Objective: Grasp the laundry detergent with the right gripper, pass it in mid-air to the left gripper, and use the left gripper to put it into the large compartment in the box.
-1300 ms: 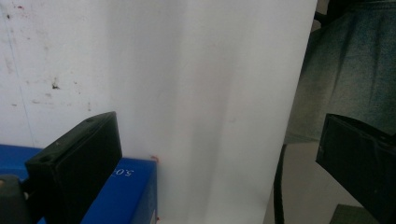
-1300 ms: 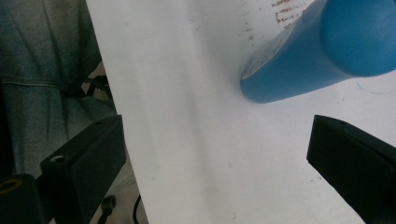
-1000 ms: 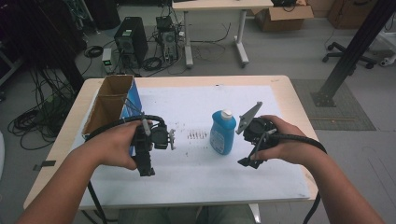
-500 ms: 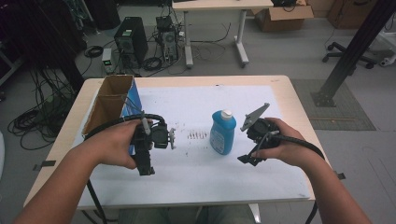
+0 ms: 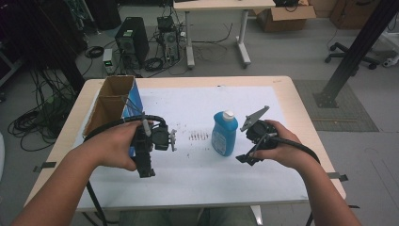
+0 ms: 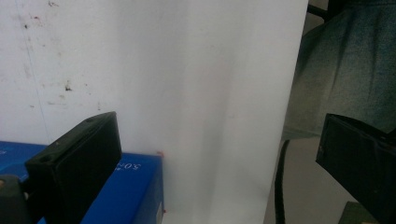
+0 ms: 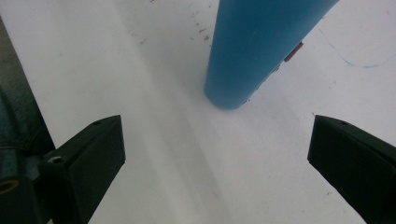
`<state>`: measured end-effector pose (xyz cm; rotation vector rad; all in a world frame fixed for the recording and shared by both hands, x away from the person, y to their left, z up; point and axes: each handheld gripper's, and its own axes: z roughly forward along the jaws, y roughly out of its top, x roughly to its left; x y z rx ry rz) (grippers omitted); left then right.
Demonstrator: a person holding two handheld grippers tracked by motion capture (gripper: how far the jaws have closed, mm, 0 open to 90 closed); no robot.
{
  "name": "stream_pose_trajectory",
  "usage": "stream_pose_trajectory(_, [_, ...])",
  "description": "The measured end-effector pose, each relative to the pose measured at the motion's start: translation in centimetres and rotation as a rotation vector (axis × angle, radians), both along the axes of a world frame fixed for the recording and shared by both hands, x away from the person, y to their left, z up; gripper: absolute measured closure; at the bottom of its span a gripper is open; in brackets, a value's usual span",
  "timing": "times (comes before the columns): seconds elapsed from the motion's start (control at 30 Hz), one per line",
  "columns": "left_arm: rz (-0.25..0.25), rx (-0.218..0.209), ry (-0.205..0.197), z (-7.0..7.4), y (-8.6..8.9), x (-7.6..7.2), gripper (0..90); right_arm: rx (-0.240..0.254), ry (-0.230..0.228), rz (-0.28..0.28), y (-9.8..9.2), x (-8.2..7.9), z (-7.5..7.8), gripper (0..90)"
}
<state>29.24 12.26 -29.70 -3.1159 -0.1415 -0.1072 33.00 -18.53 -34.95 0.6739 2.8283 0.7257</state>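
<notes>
blue bottle (image 5: 224,134) upright — just left of right tool (image 5: 248,149) — jaws apart

blue bottle (image 7: 261,46) top cut off, blue box (image 6: 126,196) partly behind jaw

Lab: floor computers (image 5: 133,40), tangled cables (image 5: 33,123)

On the desk (image 5: 301,117) stands one blue bottle (image 5: 224,134) with one white cap (image 5: 228,114), and left of the bottle one open cardboard box (image 5: 112,101) with a blue side, split into two compartments. One white sheet (image 5: 202,103) lies under the bottle. Two grippers flank the bottle, the left gripper (image 5: 147,160) and the right gripper (image 5: 249,153), each with two black jaws spread apart
</notes>
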Motion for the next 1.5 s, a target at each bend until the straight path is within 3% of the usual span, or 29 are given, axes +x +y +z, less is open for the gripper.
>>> stream_pose_trajectory(0.5, [0.002,0.001,-0.005,0.1,0.1,-0.3,0.4,0.056,-0.019,-0.049,0.5,0.6,-1.6,4.1])
stream_pose_trajectory(0.73, [0.003,-0.001,-0.006,0.1,0.2,-0.3,0.4,0.105,-0.037,-0.068,0.6,0.8,-2.0,3.8])
stream_pose_trajectory(1.5, [0.0,-0.006,-0.009,0.2,0.4,-0.4,0.4,0.183,-0.091,-0.119,1.4,1.4,-3.4,3.2])
